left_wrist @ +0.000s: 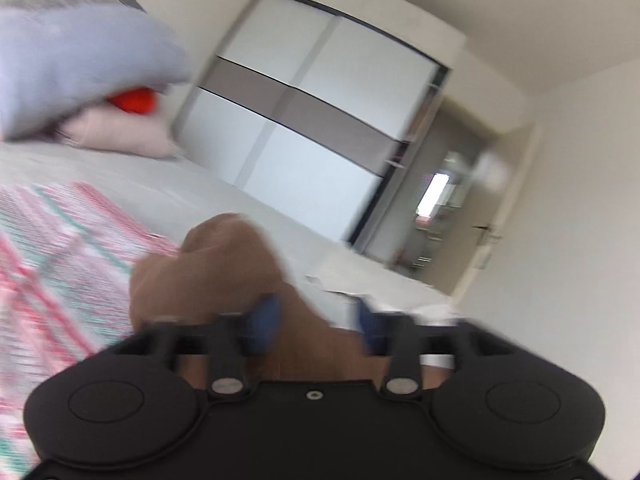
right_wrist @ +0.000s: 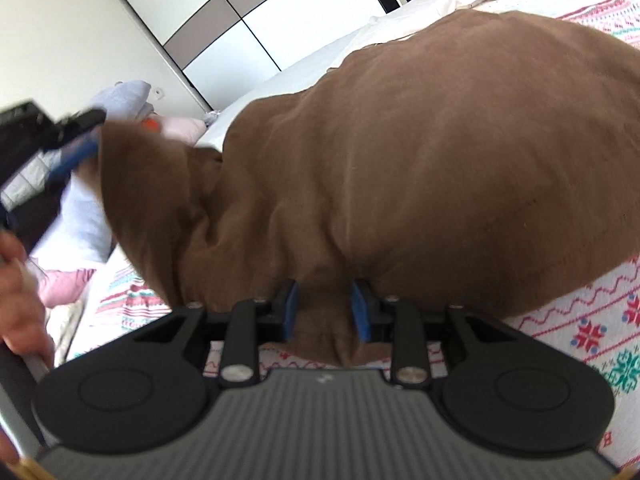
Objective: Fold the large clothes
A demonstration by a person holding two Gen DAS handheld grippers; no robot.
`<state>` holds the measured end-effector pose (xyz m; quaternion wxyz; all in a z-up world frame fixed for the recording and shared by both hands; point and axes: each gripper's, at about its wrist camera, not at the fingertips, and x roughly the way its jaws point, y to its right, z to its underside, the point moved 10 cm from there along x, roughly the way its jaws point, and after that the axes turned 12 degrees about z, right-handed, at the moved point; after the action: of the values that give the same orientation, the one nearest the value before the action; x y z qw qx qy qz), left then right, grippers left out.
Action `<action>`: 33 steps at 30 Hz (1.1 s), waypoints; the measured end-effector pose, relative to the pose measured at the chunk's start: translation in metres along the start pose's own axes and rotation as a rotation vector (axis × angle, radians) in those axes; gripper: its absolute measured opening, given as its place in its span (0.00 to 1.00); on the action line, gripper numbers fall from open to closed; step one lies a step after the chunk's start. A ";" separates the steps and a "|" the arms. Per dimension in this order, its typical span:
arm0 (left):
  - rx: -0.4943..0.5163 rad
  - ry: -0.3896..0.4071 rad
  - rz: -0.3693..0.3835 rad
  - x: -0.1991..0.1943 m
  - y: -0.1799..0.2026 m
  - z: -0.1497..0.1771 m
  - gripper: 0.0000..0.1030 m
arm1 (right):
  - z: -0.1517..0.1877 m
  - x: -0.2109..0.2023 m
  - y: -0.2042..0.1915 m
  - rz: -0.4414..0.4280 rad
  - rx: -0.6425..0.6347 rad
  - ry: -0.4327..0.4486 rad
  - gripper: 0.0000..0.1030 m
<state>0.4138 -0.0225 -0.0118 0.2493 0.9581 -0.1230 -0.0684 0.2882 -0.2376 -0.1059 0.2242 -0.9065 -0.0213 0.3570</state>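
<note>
On the patterned bedspread [right_wrist: 580, 320], the brown garment [right_wrist: 420, 160] is mid-fold: the right gripper [right_wrist: 324, 308] pinches its near edge, the left gripper [left_wrist: 316, 320] straddles cloth unclamped and likely must regrip.

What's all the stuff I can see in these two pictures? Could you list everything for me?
Brown garment: one, brown, bunched on the bed, between the fingers of both tools.
Patterned blanket: one, white with pink and teal figures, under the garment.
White sheet: one, white, on the bed beyond the blanket.
Clothes pile: several pieces, grey, pink and orange, far end of the bed.
Wardrobe: one, white panels with a grey band, against the wall.
Doorway: one, open, right of the wardrobe.
Left tool: one, black with blue pads, garment between them, blurred.
Right tool: one, black with blue pads, pinching the garment.
Hand: one, at the left edge of the right wrist view.
</note>
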 end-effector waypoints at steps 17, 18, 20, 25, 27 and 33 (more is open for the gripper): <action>-0.633 -0.192 -0.128 -0.016 -0.141 0.077 0.91 | -0.005 0.001 -0.003 -0.010 -0.010 -0.001 0.28; -0.636 -0.159 -0.144 -0.011 -0.146 0.076 0.91 | -0.005 0.002 -0.003 -0.010 -0.010 0.000 0.28; -0.670 -0.097 -0.164 0.000 -0.156 0.072 0.88 | -0.004 0.001 -0.005 -0.010 -0.016 0.004 0.28; -0.660 -0.028 -0.130 0.033 -0.155 0.052 0.28 | -0.003 0.003 -0.008 -0.002 -0.036 0.006 0.28; -0.519 -0.005 -0.050 0.039 -0.122 0.030 0.24 | -0.002 0.003 -0.010 0.006 -0.047 0.003 0.28; -0.149 -0.008 0.220 0.056 0.018 -0.013 0.22 | -0.003 0.005 -0.005 -0.010 -0.006 -0.008 0.28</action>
<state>0.4665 -0.0475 0.0043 0.3251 0.9175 -0.2228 -0.0535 0.2943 -0.2337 -0.1052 0.2231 -0.9056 -0.0279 0.3595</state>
